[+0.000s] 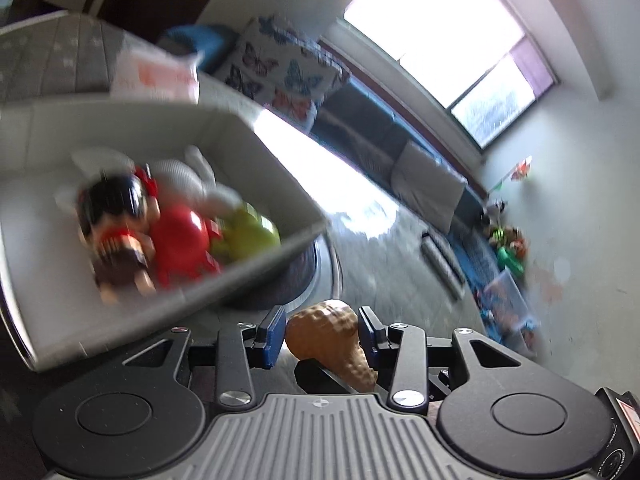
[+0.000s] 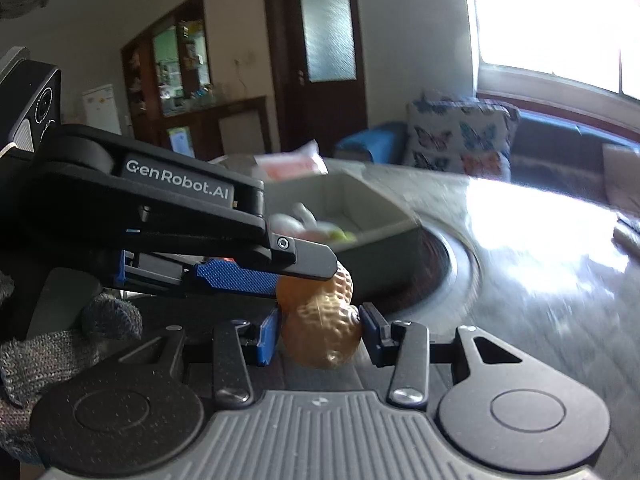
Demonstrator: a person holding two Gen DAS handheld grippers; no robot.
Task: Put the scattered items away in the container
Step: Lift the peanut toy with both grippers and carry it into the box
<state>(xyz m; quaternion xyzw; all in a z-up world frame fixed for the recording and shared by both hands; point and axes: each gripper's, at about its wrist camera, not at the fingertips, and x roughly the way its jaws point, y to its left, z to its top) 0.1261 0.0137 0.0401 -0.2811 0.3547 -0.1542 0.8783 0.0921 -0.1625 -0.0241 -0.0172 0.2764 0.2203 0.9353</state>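
A tan peanut-shaped toy (image 1: 332, 338) sits between the blue pads of my left gripper (image 1: 322, 334), which is shut on it. In the right wrist view the same peanut (image 2: 324, 332) also lies between the pads of my right gripper (image 2: 318, 334), with the left gripper (image 2: 240, 276) reaching in from the left and touching its top. The grey container (image 1: 224, 136) lies ahead and left, holding a dark-haired doll (image 1: 116, 224), a red toy (image 1: 180, 240), a yellow-green toy (image 1: 248, 236) and a white toy (image 1: 192, 180). The container also shows in the right wrist view (image 2: 380, 216).
A white and orange packet (image 1: 156, 76) lies behind the container. The glossy round table (image 2: 520, 248) stretches to the right. A butterfly cushion (image 2: 456, 140) and a sofa (image 1: 404, 160) stand beyond. A gloved hand (image 2: 60, 344) holds the left gripper.
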